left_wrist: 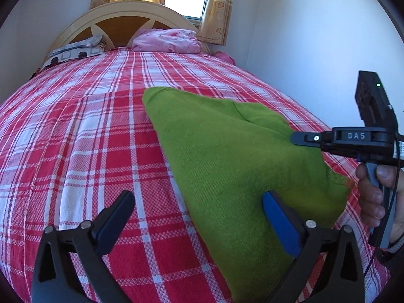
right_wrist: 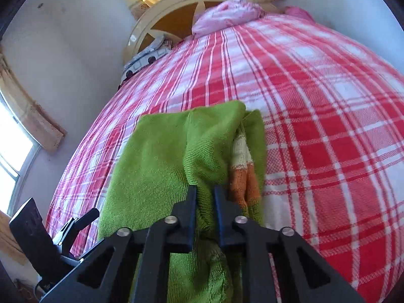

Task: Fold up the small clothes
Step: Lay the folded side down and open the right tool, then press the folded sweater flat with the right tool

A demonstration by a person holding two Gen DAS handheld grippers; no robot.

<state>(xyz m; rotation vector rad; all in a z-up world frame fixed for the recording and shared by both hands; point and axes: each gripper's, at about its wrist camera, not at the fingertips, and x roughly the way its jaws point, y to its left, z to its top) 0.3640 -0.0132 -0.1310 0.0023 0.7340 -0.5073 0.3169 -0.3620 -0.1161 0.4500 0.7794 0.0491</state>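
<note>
Hidden: near end of green knitted garment (right_wrist: pixel 161 161) cut off behind gripper bodies | Right gripper (right_wrist: pixel 205 192) clamped on a bunched fold, orange-and-cream part beside it | Left gripper (left_wrist: pixel 199 199) spread wide, gripping nothing, one finger over the garment | Garment lying on red plaid bedspread (left_wrist: pixel 75 131), bare cover left and ahead.

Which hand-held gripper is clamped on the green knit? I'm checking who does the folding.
The right hand-held gripper: its jaws pinch the green knit garment. The left hand-held gripper stands wide open, gripping nothing.
</note>
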